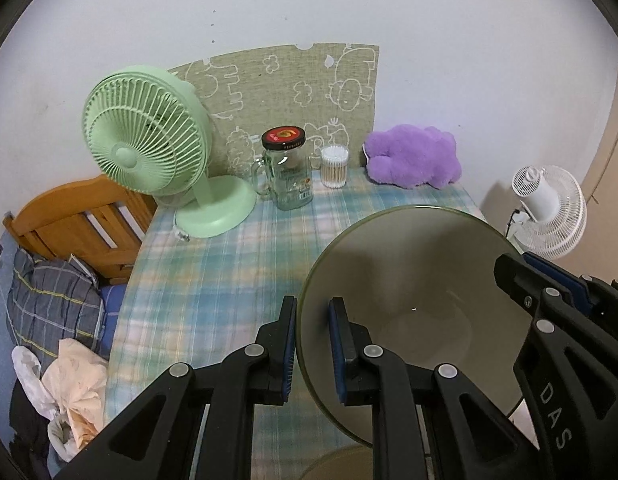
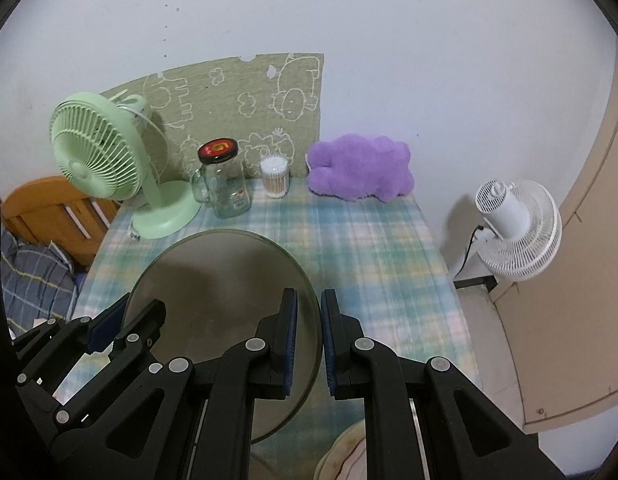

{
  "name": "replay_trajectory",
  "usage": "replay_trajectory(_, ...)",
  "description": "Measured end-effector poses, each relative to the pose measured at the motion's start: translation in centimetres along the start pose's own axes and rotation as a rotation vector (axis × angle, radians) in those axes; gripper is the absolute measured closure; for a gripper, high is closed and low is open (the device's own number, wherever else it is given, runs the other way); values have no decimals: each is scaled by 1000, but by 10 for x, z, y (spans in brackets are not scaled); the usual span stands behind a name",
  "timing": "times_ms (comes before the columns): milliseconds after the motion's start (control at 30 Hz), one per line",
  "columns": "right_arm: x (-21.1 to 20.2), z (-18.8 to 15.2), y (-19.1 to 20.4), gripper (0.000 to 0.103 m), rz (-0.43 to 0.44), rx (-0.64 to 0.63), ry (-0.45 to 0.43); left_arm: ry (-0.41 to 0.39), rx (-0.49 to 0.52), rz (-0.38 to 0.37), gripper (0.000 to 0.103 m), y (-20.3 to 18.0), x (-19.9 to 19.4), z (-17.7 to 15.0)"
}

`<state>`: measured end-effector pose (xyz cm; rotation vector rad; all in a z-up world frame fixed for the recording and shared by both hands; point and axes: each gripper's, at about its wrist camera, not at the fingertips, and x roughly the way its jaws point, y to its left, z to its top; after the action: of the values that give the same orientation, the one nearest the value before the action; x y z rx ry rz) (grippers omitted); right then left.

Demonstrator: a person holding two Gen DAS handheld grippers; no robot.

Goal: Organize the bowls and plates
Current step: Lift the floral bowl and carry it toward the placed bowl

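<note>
A large grey-green bowl (image 1: pixel 413 280) is held up above the plaid-covered table (image 1: pixel 229 264). My left gripper (image 1: pixel 313 344) is shut on its left rim, one finger outside and one inside. My right gripper (image 2: pixel 309 340) is shut on its right rim; the bowl shows in the right wrist view (image 2: pixel 221 280). The right gripper also shows at the right of the left wrist view (image 1: pixel 549 292), and the left gripper at the left of the right wrist view (image 2: pixel 125 320). The rim of another dish (image 1: pixel 337 462) shows low under the bowl, mostly hidden.
At the back of the table stand a green desk fan (image 1: pixel 149 148), a glass jar mug with a black lid (image 1: pixel 289 172), a tub of cotton swabs (image 1: pixel 335 166) and a purple plush toy (image 1: pixel 413 156). A white fan (image 2: pixel 517 228) stands right of the table, a wooden bed frame (image 1: pixel 77 224) left.
</note>
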<state>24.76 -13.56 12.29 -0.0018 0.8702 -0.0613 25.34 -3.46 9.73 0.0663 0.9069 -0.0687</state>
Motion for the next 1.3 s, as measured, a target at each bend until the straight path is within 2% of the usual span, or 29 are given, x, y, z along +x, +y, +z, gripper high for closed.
replay_trajectory(433,-25,-58,9,88,-26,6,59,43,7,-45,90,8,-19,-56)
replay_trajectory(633,-25,-88,9,88,-19,13,118,74,18,-50,90,8,-19,-81)
replay_trajectory(1000,-17,-123,12,88,-11,-10,199,149,9,-56,90,10,-13,-117)
replay_trajectory(1300,-9,-139,17,88,-3,-28,241,204,-3,-44,90,13,-2,-136)
